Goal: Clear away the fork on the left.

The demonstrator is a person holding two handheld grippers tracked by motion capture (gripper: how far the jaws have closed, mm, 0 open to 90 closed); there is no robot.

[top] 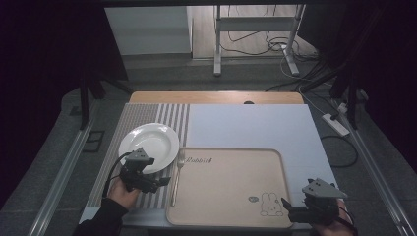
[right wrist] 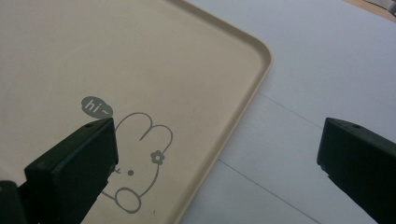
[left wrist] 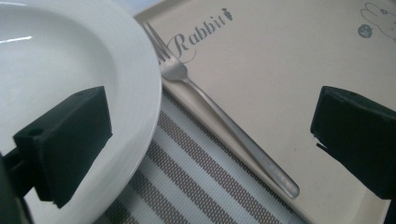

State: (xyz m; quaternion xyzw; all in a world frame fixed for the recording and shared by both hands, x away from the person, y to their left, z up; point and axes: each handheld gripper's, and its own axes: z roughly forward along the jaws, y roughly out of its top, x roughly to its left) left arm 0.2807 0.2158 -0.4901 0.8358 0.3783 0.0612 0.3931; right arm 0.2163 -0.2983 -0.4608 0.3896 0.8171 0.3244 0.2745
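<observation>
Over the tray's [top: 231, 196] left edge, left tongs [top: 162, 182] are gaping empty above fork [top: 176, 181] and plate [top: 150, 140] (right tongs [top: 286, 205] likewise wide, empty).

High view looks forward and down over the beige rectangular rabbit-print tray [top: 231, 196]. Left gripper view sits close at the tray's left edge, right gripper view at its right corner; all share it.

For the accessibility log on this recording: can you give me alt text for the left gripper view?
A silver fork lies along the left rim of a beige tray printed "Rabbit", framed between the wide-open black jaws of the left hand-held gripper. A white plate sits at left on a striped placemat.
</observation>
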